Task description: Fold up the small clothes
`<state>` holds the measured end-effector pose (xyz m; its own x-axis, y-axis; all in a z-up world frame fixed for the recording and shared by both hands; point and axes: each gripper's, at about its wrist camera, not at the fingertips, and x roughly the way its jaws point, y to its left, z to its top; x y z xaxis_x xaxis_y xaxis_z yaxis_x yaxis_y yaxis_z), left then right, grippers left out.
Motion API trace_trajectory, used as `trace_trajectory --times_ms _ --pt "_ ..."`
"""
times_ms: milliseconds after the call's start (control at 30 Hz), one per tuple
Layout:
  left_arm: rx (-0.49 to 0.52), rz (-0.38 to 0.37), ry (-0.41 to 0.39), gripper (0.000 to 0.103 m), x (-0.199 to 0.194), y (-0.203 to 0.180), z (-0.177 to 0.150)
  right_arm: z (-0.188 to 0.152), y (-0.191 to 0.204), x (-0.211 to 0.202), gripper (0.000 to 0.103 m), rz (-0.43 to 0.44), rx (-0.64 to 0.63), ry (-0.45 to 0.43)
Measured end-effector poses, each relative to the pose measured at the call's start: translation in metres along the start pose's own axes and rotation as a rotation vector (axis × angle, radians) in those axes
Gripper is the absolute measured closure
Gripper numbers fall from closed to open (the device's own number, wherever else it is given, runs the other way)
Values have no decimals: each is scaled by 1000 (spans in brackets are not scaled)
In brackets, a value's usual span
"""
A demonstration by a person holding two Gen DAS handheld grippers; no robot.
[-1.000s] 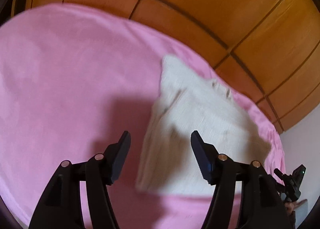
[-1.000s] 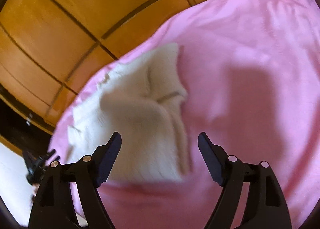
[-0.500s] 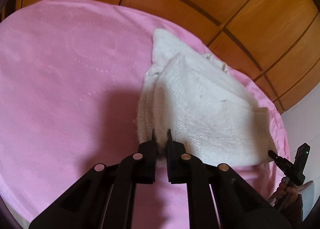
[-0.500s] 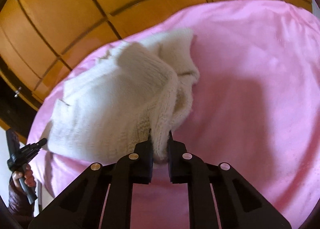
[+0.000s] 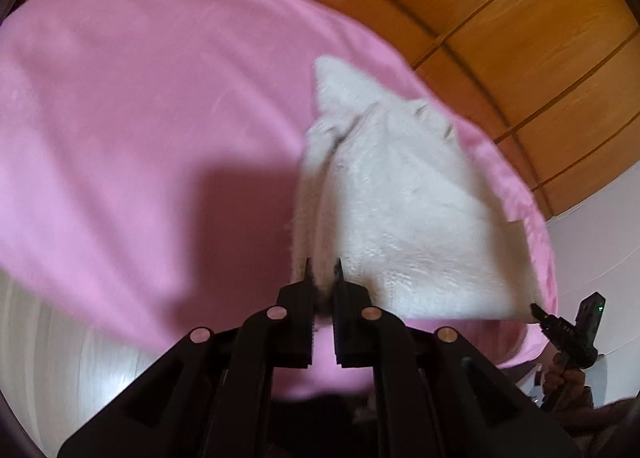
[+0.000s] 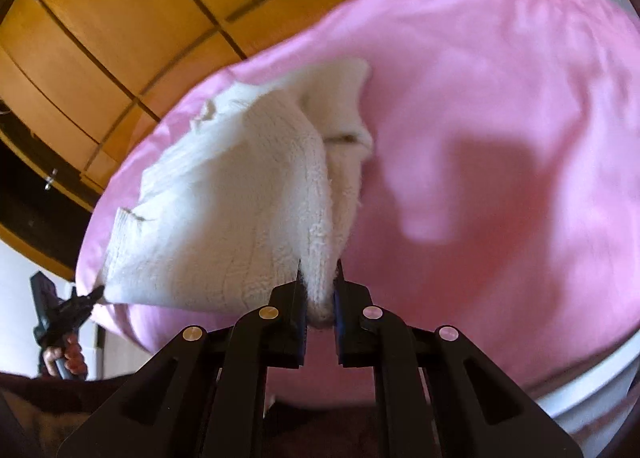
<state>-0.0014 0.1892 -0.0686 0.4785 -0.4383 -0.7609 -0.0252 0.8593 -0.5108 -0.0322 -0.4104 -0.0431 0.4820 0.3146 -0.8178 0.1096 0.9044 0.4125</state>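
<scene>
White fleecy knit, a small garment (image 5: 404, 210), lies on the pink blanket (image 5: 152, 130), its near edge lifted and stretched between the two grippers. The left gripper (image 5: 322, 278) pinches one near corner, jaws almost together on the fabric; the right gripper (image 6: 318, 282) clamps the other corner the same way. Wooden panelling (image 6: 120, 18) stands behind.

Between your black jaws sits a cream-white knitted garment (image 5: 400, 210) with a fuzzy, ribbed texture; around them spreads a plain pink bed cover (image 5: 140, 118); beyond them stand orange-brown wooden panels (image 6: 120, 18).
</scene>
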Motion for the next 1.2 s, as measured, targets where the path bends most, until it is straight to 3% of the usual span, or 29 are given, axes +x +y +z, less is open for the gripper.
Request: trace_trajectory --times_ms 67,100,133,167,200,300,433,533,600,667,733,1033,1100,1200 --pt "31 76 10 93 -1 -1 -7 -2 -1 3 91 -11 -1 18" --pt "55 151 -21 91 -6 -4 -4 1 0 2 90 -36 -8 6" --pt "68 166 -41 80 -8 -5 0 4 1 0 78 -70 -18 -13" --pt "74 161 -69 73 -15 -7 5 10 3 -5 56 -109 -25 -53" --pt "77 152 -105 71 -22 -9 9 16 7 -9 48 -125 -39 -91" --pt "181 64 -161 70 -30 -35 28 30 33 -2 46 -93 -119 -125" --pt "323 -23 -99 70 0 -77 35 43 86 35 46 -47 -266 -108" --pt "421 21 -36 68 42 -103 32 48 116 79 53 -93 -364 -62" --pt "437 49 21 69 68 -108 35 49 121 106 70 -132 -385 -11" --pt "431 79 75 88 93 -109 32 48 122 118 90 -145 -404 3" --pt "444 81 51 99 98 -110 31 47 121 114 97 -139 -390 -14" --pt "404 6 -186 100 39 -113 44 67 135 58 103 -117 -393 -225" --pt "396 0 -198 100 42 -116 51 75 134 66 103 -133 -378 -224" --pt "376 60 -169 100 69 -113 63 82 123 94 103 -89 -323 -115"
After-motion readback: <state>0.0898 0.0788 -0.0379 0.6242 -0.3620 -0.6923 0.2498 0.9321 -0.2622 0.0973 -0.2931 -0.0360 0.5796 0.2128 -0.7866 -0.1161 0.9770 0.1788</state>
